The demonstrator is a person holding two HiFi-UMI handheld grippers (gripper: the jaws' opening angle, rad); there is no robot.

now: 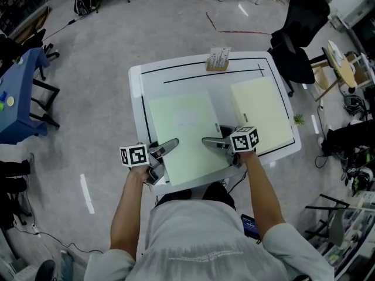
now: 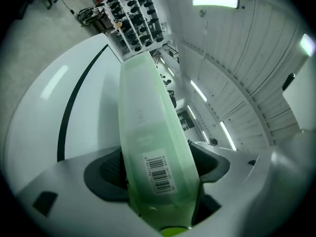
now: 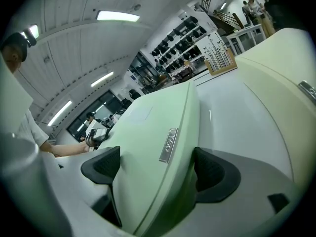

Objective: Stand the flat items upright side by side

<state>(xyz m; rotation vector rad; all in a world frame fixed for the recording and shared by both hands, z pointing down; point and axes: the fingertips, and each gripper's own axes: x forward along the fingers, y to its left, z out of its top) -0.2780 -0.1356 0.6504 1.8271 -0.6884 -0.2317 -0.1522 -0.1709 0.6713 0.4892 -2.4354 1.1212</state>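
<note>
Two pale green flat folders lie on the white table. The near one has both grippers at its near edge. My left gripper has its jaws on either side of the near left corner. In the left gripper view the folder's narrow edge, with a barcode label, fills the gap and both pads touch it. My right gripper is shut on the near right edge; in its own view the folder, with a small metal tag, sits between the pads. The second folder lies flat at the right, untouched.
A small wooden holder with cards stands at the table's far edge. A black line frames the tabletop. A black office chair stands beyond the far right corner, and a blue table is off to the left.
</note>
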